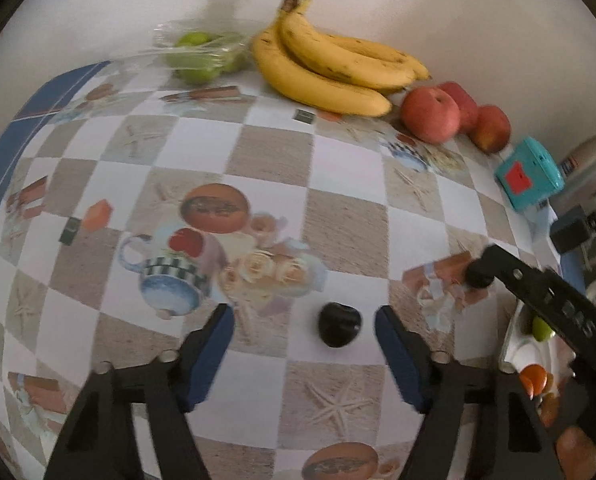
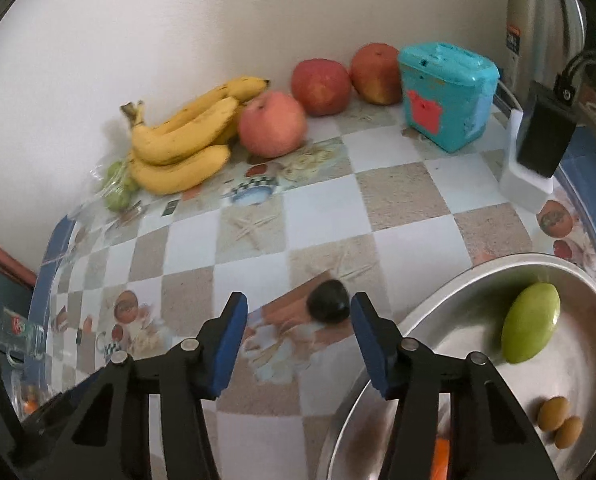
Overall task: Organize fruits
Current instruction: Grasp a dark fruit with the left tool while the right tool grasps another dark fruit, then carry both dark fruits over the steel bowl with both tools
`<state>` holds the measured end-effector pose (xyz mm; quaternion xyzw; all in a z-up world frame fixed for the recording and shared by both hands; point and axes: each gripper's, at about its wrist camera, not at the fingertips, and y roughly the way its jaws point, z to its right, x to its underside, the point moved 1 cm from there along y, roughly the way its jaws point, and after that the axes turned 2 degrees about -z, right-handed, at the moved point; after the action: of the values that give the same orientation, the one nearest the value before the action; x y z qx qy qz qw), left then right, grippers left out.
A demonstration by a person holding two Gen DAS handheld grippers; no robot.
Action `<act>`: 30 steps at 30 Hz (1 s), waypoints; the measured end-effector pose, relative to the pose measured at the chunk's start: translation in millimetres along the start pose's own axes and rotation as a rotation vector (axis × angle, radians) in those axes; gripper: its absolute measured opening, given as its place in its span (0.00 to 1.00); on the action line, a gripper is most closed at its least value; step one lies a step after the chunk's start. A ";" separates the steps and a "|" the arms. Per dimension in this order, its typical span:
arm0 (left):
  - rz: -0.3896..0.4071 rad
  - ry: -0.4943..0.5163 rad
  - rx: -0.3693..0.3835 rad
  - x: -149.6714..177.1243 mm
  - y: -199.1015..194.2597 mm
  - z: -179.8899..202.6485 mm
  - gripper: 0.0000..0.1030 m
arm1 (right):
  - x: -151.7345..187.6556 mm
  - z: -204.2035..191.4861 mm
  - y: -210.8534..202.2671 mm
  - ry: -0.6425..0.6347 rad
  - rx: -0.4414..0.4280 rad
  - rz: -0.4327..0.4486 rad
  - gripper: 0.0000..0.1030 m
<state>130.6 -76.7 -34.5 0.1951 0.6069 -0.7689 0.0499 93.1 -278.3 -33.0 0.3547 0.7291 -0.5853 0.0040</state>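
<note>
Left gripper [image 1: 303,322] fingers released around a dark fruit [image 1: 339,323] on the desk [image 1: 345,232]. Right gripper [image 2: 298,312] fingers likewise released, a second dark fruit [image 2: 329,302] between them, untouched.

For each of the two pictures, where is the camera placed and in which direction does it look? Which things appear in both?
Left wrist view: sits on the left gripper, looking steeply down at the checkered tablecloth and a dark plum between its open fingers; the right gripper shows at right.
Right wrist view: sits on the right gripper, looking down at another dark fruit beside the metal bowl; only its own fingers show.
Shared: bananas, red apples, turquoise box, bagged green fruit.
</note>
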 end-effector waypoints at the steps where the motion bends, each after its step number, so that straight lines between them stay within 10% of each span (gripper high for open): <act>1: -0.009 0.014 0.006 0.7 1.8 3.9 0.67 | -1.0 2.7 3.3 0.001 0.008 -0.004 0.53; 13: -0.052 0.074 0.001 5.4 15.6 20.8 0.33 | -2.7 5.8 18.4 -0.039 0.045 -0.029 0.41; 30: -0.054 -0.002 0.071 3.4 13.6 5.8 0.26 | -1.6 -0.7 16.9 -0.098 0.113 -0.022 0.27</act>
<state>130.3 -85.3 -47.1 0.1796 0.5842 -0.7912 0.0225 103.4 -277.4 -46.5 0.3170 0.6979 -0.6420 0.0133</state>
